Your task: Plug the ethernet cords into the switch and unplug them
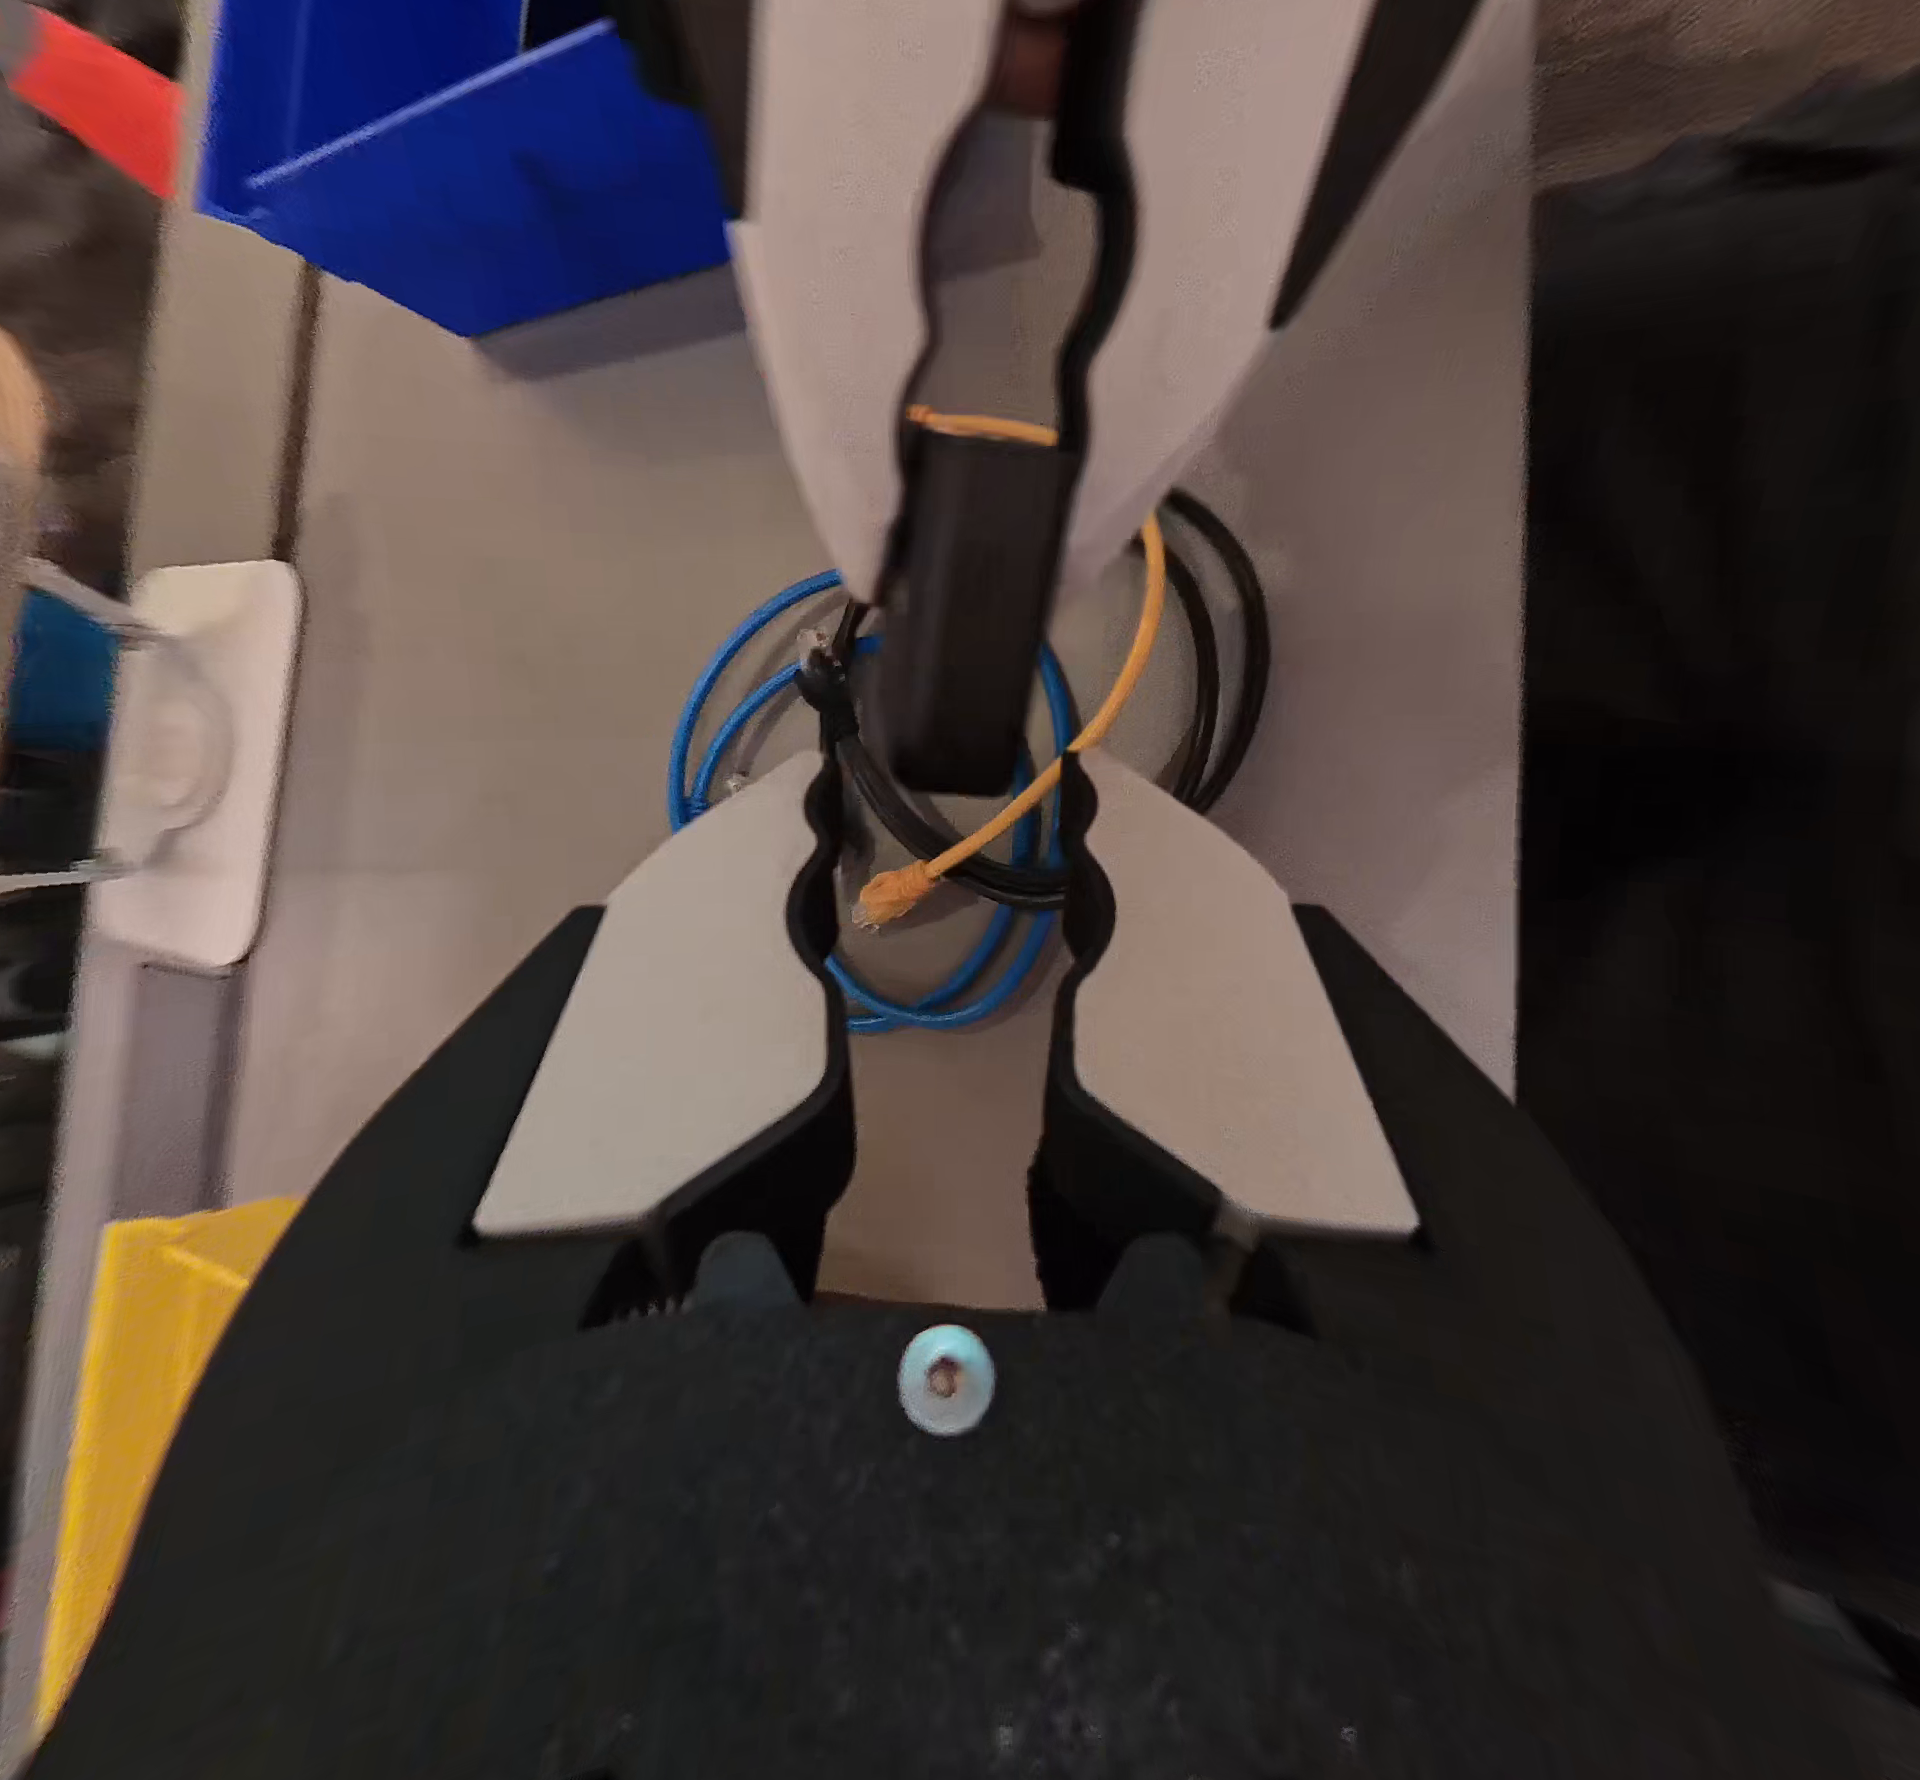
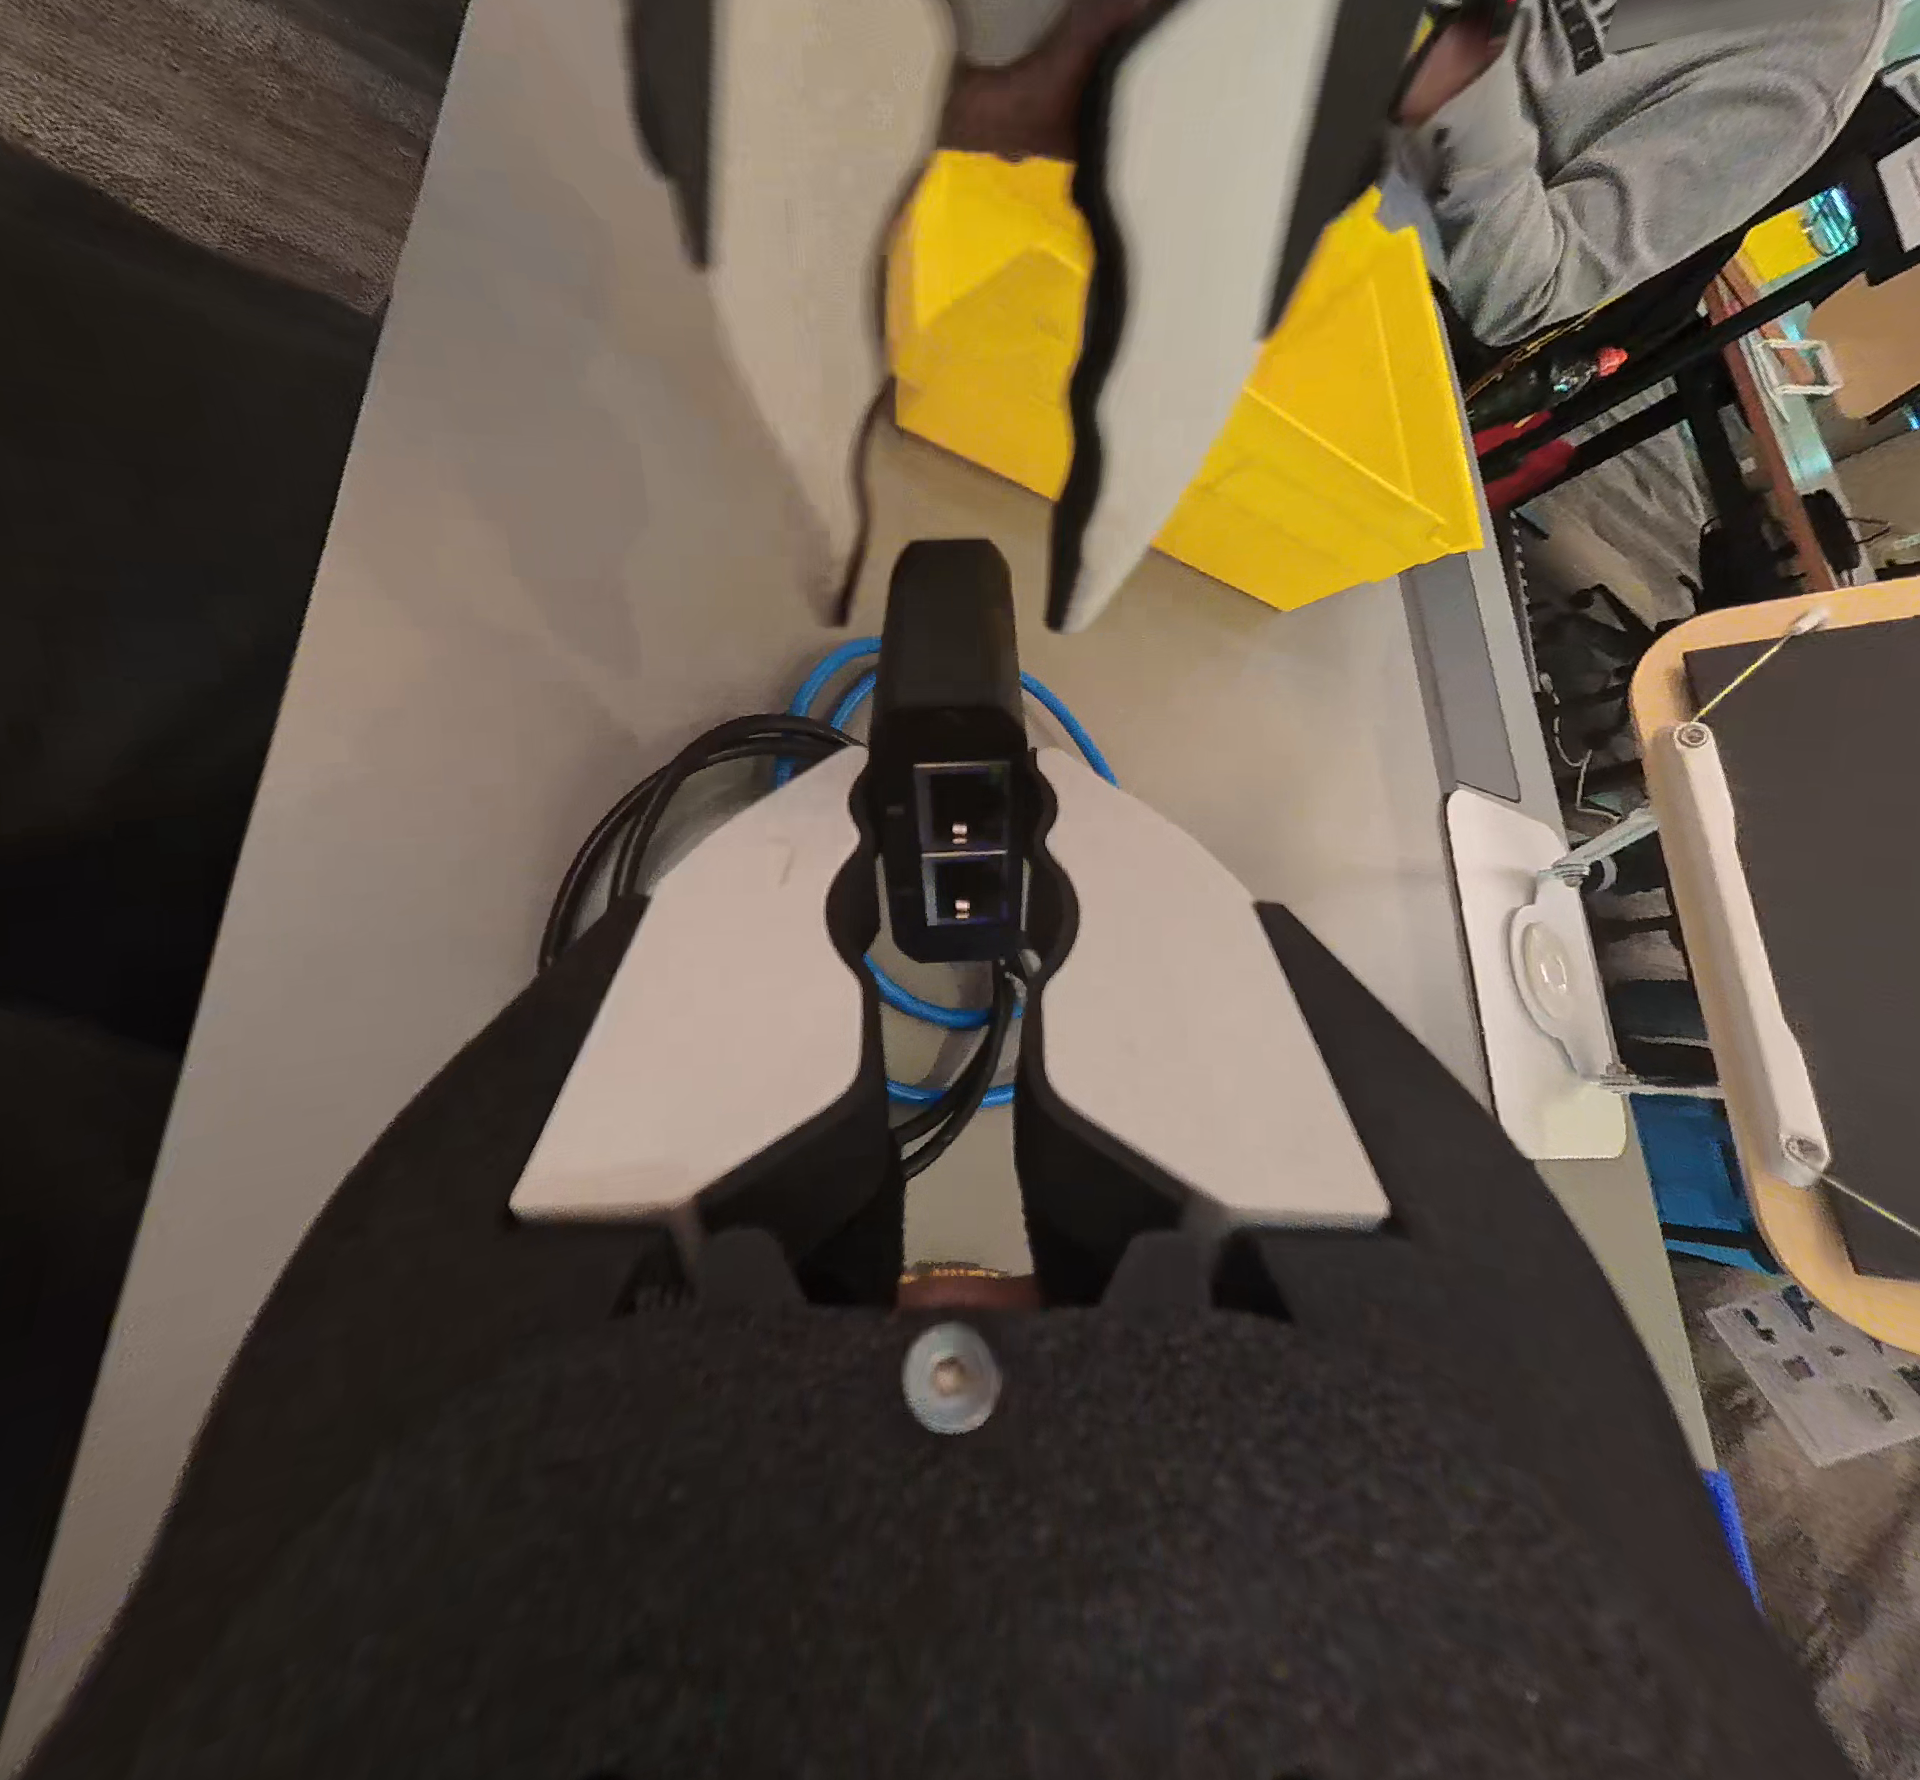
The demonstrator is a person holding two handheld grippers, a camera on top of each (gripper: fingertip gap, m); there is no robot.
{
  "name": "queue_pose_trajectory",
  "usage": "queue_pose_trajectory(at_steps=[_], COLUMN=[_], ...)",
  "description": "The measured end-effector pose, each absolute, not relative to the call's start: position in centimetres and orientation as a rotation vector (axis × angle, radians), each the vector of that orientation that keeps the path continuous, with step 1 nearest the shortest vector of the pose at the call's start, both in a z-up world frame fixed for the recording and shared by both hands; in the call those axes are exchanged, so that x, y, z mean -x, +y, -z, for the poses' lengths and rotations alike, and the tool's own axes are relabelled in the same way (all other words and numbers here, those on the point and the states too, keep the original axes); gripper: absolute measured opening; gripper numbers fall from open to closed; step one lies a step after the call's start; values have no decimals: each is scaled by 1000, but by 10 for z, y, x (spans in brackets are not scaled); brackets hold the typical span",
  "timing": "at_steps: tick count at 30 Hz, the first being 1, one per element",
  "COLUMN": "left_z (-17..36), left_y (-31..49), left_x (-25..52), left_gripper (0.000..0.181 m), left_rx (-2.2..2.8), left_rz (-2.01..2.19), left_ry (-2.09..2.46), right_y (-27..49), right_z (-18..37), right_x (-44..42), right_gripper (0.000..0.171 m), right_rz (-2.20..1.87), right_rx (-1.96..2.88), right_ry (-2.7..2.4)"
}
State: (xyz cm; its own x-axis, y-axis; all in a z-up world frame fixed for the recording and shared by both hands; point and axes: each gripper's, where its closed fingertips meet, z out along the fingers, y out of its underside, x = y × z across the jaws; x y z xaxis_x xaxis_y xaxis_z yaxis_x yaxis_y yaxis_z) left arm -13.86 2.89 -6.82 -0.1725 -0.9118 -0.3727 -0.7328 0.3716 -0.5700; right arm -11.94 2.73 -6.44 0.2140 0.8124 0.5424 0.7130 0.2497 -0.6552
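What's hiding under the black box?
Under the switch lie loops of blue cable, black cable and an orange cable with a loose plug. The switch and the fingers cover where the loops cross beneath it.

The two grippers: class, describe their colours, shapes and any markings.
Left gripper and right gripper match: each has a matt black, grainy body, two broad pale grey fingers with wavy black inner edges, and a pale round screw head at the centre. No markings or cables of their own show.

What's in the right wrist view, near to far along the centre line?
Right gripper jaws shut on the black switch, two empty ports facing the camera → blue ethernet cord coil beneath → left gripper → yellow bin.
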Motion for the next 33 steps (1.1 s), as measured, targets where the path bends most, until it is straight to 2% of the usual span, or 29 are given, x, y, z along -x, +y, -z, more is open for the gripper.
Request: queue_pose_trajectory(at_steps=[4,5,12,15,30,33], left_z=[85,86,81,83,75,68], left_y=[28,28,29,23,16,18], left_x=[137,136,142,142,132,131], left_gripper=[39,24,23,23,27,26], left_rx=[1353,1329,1203,1203,1138,1132], left_rz=[164,141,73,129,75,105], left_ry=[1883,1869,1807,1791,1822,1775], right_y=[23,21,15,10,3,2], right_z=[68,69,65,66,55,47], right_x=[137,142,132,130,149,146], right_gripper=[24,24,28,23,22,23], right_rz=[-157,-153,-121,-148,-90,-188], right_rx=[1472,1463,1415,1415,1317,1333], right_ry=[-1578,-1593,-1526,-1497,-1574,-1491])
